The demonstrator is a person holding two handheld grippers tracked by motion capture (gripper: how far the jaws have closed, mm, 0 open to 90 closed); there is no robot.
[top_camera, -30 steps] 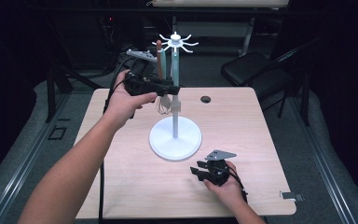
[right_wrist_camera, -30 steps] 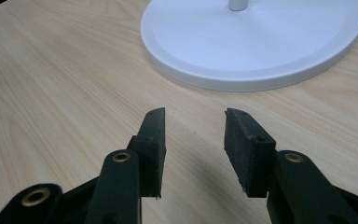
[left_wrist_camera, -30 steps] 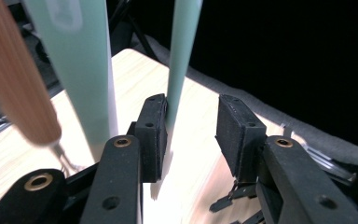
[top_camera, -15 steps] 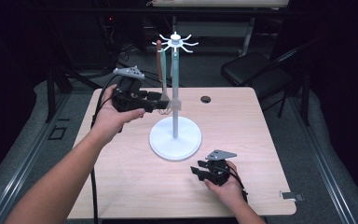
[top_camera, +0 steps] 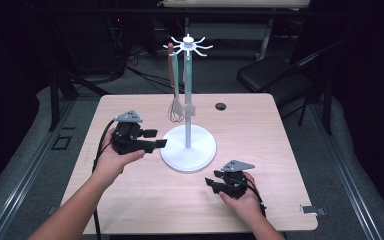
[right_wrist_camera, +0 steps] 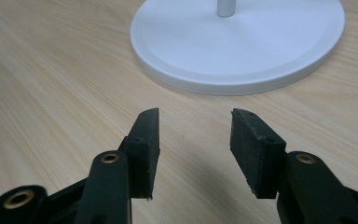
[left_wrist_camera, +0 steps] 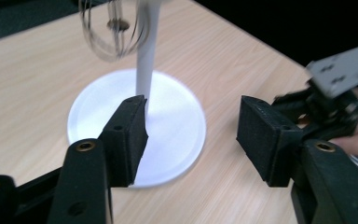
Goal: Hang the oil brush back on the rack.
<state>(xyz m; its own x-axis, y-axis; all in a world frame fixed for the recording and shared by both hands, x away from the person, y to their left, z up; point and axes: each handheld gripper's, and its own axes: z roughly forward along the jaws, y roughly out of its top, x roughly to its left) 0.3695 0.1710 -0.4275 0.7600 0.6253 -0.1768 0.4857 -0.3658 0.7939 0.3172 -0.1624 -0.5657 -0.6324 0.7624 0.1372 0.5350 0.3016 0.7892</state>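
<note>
A light wooden table seen from above, with a white utensil stand near its middle; the stand has a round flat base, a thin upright pole and a crown of short hooks at the top. A wire whisk with a brown handle hangs from 1 hook, just left of the pole, its wire head clear of the base.

The left gripper is held in the air to the left of the stand, pointing toward the pole; its 2 jaws stand wide apart with nothing between them (in the left gripper view the pole and the blurred whisk appear beyond the jaws, not touching them).

The right gripper rests low on the table in front of the base, to its right; its jaws are also apart and empty, aimed at bare wood just short of the base's rim. A small dark disc lies on the table behind the stand.
</note>
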